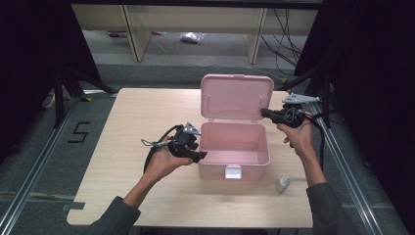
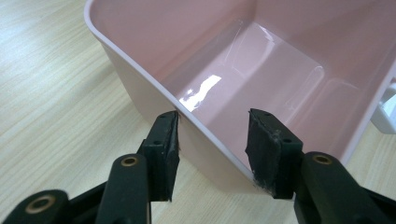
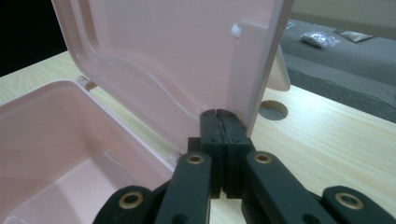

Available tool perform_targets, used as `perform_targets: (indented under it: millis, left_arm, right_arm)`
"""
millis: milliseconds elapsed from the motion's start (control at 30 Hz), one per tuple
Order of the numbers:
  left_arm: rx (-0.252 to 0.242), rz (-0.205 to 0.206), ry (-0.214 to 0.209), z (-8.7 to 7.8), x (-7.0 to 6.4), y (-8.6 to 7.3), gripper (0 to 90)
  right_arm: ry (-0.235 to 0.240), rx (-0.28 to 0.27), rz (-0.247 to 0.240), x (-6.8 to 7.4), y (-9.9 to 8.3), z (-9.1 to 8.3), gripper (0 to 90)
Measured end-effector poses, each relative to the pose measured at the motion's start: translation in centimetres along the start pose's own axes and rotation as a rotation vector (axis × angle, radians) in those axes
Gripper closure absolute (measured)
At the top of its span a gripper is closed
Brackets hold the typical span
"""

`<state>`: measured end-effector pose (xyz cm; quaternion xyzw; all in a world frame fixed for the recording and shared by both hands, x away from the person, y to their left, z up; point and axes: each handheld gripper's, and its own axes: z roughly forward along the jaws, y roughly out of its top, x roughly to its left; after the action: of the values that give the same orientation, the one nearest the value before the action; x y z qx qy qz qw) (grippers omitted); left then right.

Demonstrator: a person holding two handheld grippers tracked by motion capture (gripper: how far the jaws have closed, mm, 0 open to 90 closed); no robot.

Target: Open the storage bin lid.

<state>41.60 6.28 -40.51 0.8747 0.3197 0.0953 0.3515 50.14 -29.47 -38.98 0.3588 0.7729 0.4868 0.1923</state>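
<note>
A pink box (image 1: 234, 149) stands open mid-table (image 1: 127, 127). The left gripper (image 2: 212, 140) is spread wide astride its left wall; the right gripper (image 3: 223, 122) is pressed closed against the raised lid (image 3: 177, 60). The high view adds a small white bottle (image 1: 283, 184) nearby.

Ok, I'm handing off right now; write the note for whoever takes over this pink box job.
Left hand-held gripper: open, jaws straddling the left wall of the pink storage box, not clamped.
Right hand-held gripper: shut, tips against the right edge of the raised lid.
Done: lid stands open; box interior is empty.
Left, likely: the small white bottle lies on the table by the box's front right corner, untouched.
</note>
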Motion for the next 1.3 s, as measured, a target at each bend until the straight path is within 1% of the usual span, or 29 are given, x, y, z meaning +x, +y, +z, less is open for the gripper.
perform_targets:
  millis: [33,100,167,233,300,333,433,467,500,533,567,600,633,667,700,733,767,800,867,900,933,967,1000,1033,1100,1133,1167,1200,1300]
  left_arm:
    - [-0.007,-0.005,0.002,0.0,-0.1,-0.1,53.4]
    - [-0.002,-0.001,0.004,-0.1,-0.2,-0.1,53.4]
    - [0.0,0.002,0.009,-0.1,-0.4,-0.1,53.5]
    - [0.017,0.017,0.016,-0.1,-0.5,0.0,53.4]
    - [0.027,0.025,0.021,-0.1,-0.5,0.2,53.4]
    - [0.018,0.027,0.024,-0.1,-0.6,0.1,53.5]
    - [0.019,0.023,0.018,-0.2,-0.6,0.0,53.6]
    - [0.014,0.023,0.018,-0.2,-0.7,0.0,53.8]
    - [0.007,0.02,0.02,-0.2,-0.7,-0.1,53.8]
    - [0.006,0.021,0.019,-0.2,-0.8,-0.1,53.9]
    - [0.013,0.019,0.016,-0.2,-0.8,-0.1,53.9]
    - [0.014,0.016,0.015,-0.3,-0.9,-0.2,53.9]
    - [0.006,0.013,0.018,-0.3,-1.0,-0.2,53.9]
    - [0.004,0.017,0.009,-0.3,-1.1,-0.3,53.8]
    - [-0.003,0.011,0.007,-0.3,-1.2,-0.4,53.7]
    - [-0.009,0.006,0.005,-0.3,-1.1,-0.5,53.7]
    - [-0.018,-0.007,0.008,-0.3,-1.1,-0.6,53.7]
    - [-0.024,-0.018,0.002,-0.3,-1.1,-0.7,53.7]
    - [-0.039,-0.025,-0.002,-0.3,-1.2,-0.8,53.5]
    - [-0.034,-0.028,0.001,-0.3,-1.3,-0.9,53.0]
    - [-0.042,-0.037,-0.001,-0.3,-1.5,-0.9,52.6]
    - [-0.038,-0.037,-0.003,-0.4,-1.5,-1.0,51.6]
    - [-0.046,-0.05,-0.021,-0.3,-1.6,-1.0,50.6]
    - [-0.052,-0.056,-0.024,-0.4,-1.7,-1.1,50.2]
    - [-0.05,-0.047,-0.032,-0.4,-1.8,-1.2,49.5]
    - [-0.051,-0.048,-0.028,-0.5,-1.7,-1.2,49.9]
    - [-0.053,-0.051,-0.033,-0.5,-1.7,-1.2,50.1]
    - [-0.054,-0.053,-0.039,-0.4,-1.7,-1.2,50.1]
    - [-0.057,-0.057,-0.039,-0.4,-1.6,-1.2,50.4]
  right_arm:
    - [-0.004,-0.009,-0.007,-0.1,-0.1,0.1,90.0]
    - [0.005,0.005,0.024,0.0,-0.2,0.2,90.0]
    - [0.006,0.001,0.031,-0.1,-0.3,0.4,90.0]
    - [0.002,0.01,0.044,-0.1,-0.4,0.5,90.0]
    - [0.005,0.0,0.046,-0.1,-0.4,0.7,90.0]
    - [0.008,0.001,0.051,-0.1,-0.4,0.8,90.0]
    - [-0.009,0.005,0.016,-0.3,-0.5,0.9,90.0]
    - [-0.004,0.019,0.066,0.0,-0.5,0.9,90.0]
    - [-0.01,0.005,0.042,-0.2,-0.6,1.0,90.0]
    - [0.001,0.009,0.049,-0.2,-0.6,1.0,89.8]
    - [0.002,0.017,0.034,-0.3,-0.7,1.0,89.5]
    - [-0.012,0.012,0.023,-0.3,-0.7,1.0,89.4]
    - [0.003,0.02,0.06,0.0,-0.8,1.0,89.4]
    - [-0.008,0.034,0.044,-0.1,-0.9,1.0,89.3]
    - [-0.001,0.025,0.045,0.0,-0.9,1.2,89.2]
    - [-0.012,0.029,0.035,-0.1,-1.0,1.2,88.8]
    - [-0.01,0.044,0.04,0.0,-1.0,1.2,88.3]
    - [-0.011,0.037,0.041,0.0,-1.0,1.3,87.8]
    - [-0.011,0.044,0.04,0.0,-1.0,1.3,87.3]
    - [-0.011,0.045,0.038,0.1,-1.0,1.2,86.8]
    - [-0.017,0.062,0.027,0.0,-0.9,1.0,85.9]
    - [-0.02,0.06,0.029,0.1,-0.9,1.0,85.3]
    - [-0.025,0.063,0.02,0.1,-0.9,0.9,84.8]
    - [-0.03,0.064,0.001,0.0,-0.9,0.8,84.3]
    - [-0.033,0.064,0.007,0.1,-0.8,0.5,83.3]
    - [-0.028,0.058,0.025,0.2,-0.9,0.5,82.6]
    - [-0.037,0.058,-0.002,0.1,-0.9,0.3,82.0]
    - [-0.039,0.062,0.015,0.3,-0.9,0.0,81.4]
    - [-0.04,0.091,0.016,0.5,-0.9,-1.0,78.0]
